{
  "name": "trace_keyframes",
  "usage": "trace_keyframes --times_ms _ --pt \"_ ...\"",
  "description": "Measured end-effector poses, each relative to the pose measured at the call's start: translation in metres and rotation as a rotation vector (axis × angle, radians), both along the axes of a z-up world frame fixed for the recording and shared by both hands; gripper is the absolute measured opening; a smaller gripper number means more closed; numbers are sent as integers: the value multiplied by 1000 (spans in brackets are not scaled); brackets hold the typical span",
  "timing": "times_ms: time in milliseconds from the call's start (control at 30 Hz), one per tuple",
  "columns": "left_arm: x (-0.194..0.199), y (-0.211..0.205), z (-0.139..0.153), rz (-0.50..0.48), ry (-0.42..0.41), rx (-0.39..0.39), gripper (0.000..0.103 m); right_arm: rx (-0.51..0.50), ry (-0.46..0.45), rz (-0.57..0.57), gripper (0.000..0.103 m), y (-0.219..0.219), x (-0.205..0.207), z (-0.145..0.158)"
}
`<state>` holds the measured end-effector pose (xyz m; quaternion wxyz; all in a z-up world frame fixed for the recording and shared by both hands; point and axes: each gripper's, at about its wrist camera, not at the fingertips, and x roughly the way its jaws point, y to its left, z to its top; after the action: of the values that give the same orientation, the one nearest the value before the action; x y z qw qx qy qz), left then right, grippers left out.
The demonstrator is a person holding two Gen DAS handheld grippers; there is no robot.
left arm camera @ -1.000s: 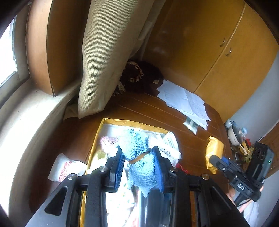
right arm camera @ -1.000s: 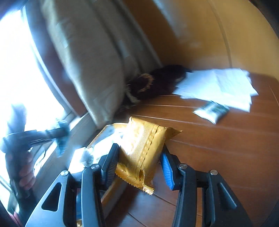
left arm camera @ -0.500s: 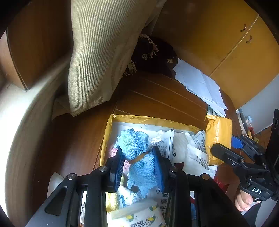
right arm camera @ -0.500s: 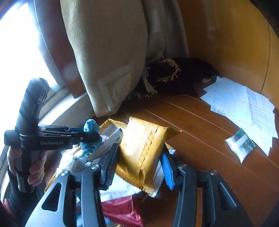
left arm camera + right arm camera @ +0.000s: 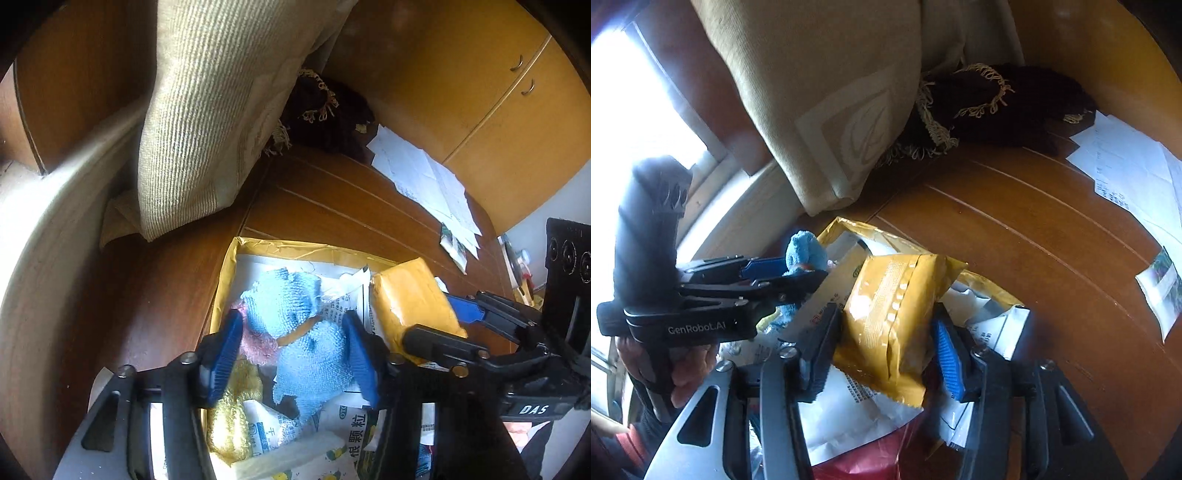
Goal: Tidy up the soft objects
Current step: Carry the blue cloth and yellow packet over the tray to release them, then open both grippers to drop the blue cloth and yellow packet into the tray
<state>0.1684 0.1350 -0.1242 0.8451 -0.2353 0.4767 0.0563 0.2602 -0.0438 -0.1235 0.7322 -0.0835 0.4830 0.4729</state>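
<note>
Wooden cabinet doors point(image 5: 498, 110) and a beige ribbed curtain point(image 5: 207, 122) close in a brown tabletop point(image 5: 332, 206) well beyond the jaws of both grippers, with a dark fringed cloth point(image 5: 1001, 103) heaped at the curtain's foot and loose white papers point(image 5: 424, 177) spread further right. Directly below both sets of jaws sits a yellow-lined cardboard box point(image 5: 225, 280) crowded with printed white packets, a pink cloth and a yellow one. The left gripper point(image 5: 291, 350) points down into this box; its jaws are opening, and a blue terry cloth point(image 5: 295, 332) with a tan band lies between the blue pads, its right side touching the right pad while the left pad stands off from it, the cloth resting on the box's contents. The right gripper point(image 5: 886, 350) hangs just beside it over the box's right half; its jaws are opening too, and a golden-yellow foil packet point(image 5: 894, 314) stands upright between them, apart from the right pad, the left contact unclear.
</note>
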Motion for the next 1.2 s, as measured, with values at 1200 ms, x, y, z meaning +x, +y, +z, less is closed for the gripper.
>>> trace_keyframes --times_ms 1200 --pt "-94 -76 63 41 -318 6 73 -122 51 -742 68 -145 170 -34"
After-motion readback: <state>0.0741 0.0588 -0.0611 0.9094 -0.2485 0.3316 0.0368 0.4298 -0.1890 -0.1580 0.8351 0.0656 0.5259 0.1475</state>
